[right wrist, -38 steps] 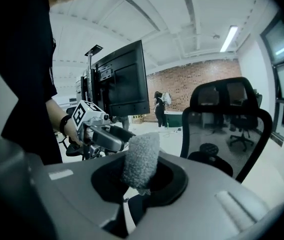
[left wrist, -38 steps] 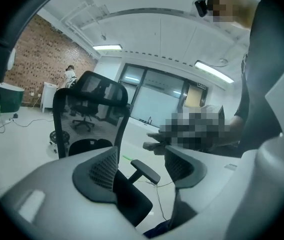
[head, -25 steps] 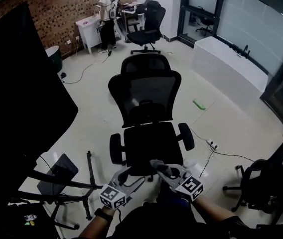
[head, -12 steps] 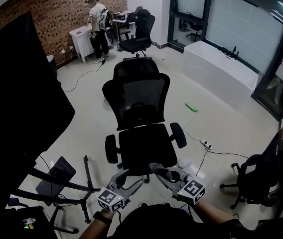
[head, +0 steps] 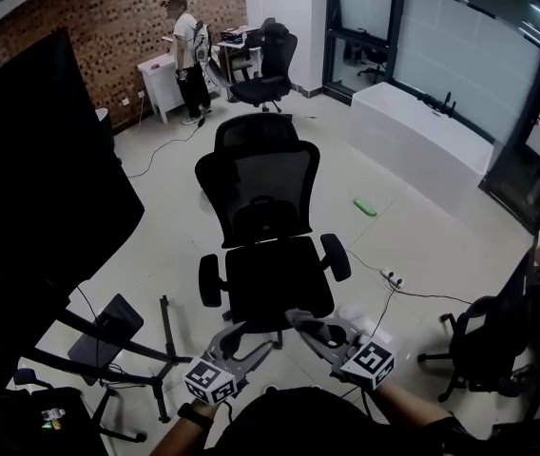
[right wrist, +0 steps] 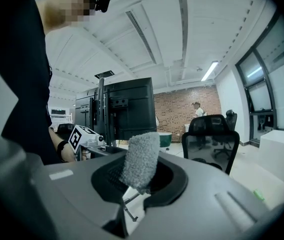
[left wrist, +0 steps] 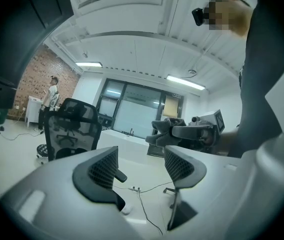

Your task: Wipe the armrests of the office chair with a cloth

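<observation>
A black mesh office chair (head: pixel 263 221) stands mid-floor with its seat toward me. Its padded armrests show at the left (head: pixel 210 280) and right (head: pixel 336 256) of the seat. Both grippers hang low just in front of the seat edge, touching nothing on the chair. My left gripper (head: pixel 237 329) is open, its jaws (left wrist: pixel 141 166) apart with only floor and cable seen between them. My right gripper (head: pixel 298 318) is shut on a grey fuzzy cloth (right wrist: pixel 141 159), which sticks up from its jaws. The left gripper view also catches that cloth (left wrist: pixel 164 129).
A black panel (head: pixel 32 179) and a folded stand (head: pixel 127 350) crowd the left. A power strip (head: pixel 391 277) with a cable and a green object (head: pixel 365 207) lie on the floor to the right. Another chair (head: pixel 489 350) stands lower right. A person (head: pixel 186 60) stands at the far desk.
The head view has shifted a little, so the chair sits slightly higher and to the left in frame. Both grippers hold nearly the same pose, and the cloth stays gripped.
</observation>
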The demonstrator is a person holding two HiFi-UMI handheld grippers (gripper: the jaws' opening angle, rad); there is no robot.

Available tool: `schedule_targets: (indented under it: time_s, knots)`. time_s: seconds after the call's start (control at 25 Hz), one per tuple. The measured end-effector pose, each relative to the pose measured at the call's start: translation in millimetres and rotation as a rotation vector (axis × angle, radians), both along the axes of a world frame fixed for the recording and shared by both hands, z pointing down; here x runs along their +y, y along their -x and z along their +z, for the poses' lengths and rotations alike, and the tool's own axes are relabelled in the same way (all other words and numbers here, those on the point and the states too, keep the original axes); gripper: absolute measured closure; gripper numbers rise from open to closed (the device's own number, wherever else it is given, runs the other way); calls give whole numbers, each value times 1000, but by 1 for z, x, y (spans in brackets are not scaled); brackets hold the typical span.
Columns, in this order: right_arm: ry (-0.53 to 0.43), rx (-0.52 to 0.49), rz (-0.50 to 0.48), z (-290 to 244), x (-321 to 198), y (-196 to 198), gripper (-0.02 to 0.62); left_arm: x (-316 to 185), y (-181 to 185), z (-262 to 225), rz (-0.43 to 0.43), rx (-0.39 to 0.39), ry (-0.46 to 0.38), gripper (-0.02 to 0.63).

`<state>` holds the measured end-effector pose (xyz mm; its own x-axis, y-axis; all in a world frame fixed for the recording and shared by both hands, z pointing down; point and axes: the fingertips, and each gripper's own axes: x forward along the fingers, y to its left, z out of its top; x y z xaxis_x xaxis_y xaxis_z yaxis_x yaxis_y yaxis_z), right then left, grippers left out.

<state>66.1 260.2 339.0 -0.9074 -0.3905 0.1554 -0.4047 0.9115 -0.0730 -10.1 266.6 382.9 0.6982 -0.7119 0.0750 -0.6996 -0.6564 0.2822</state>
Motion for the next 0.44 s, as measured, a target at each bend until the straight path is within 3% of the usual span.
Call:
schedule_targets:
  time_s: [0.44]
  knots:
    - [-16,-33,-21,-14,21,-15,558,17,-17,-12,0,-10,-29,291]
